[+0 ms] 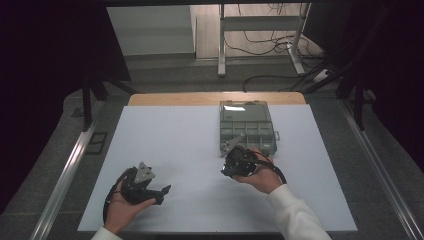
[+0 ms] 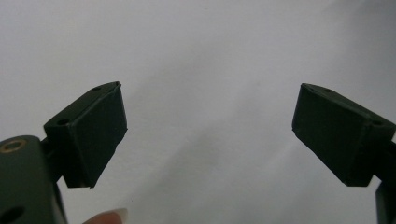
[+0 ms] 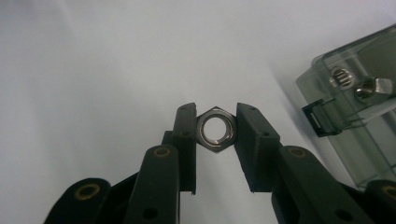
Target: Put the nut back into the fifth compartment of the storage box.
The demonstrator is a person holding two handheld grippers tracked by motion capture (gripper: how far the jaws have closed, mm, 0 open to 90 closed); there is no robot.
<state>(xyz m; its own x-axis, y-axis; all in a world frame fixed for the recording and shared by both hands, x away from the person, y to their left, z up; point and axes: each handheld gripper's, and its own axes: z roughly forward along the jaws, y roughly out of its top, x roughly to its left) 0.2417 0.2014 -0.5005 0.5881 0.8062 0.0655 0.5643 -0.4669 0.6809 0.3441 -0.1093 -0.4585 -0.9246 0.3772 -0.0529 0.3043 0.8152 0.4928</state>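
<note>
Dim, dark-edged high view; soft overhead light, faint shadows, slightly blurred gripper views

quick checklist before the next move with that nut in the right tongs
1. Nut clamped between the right tongs, one jaw on each side: ok.
2. Nut seated squarely, its hole facing the camera: ok.
3. Left tongs open with nothing between the jaws, free to help: ok.
4. Parts box near the right tongs, lid open: ok.
5. Which compartment the nut belongs to: cannot tell.
6. White table surface bare around both hands: ok.
</note>
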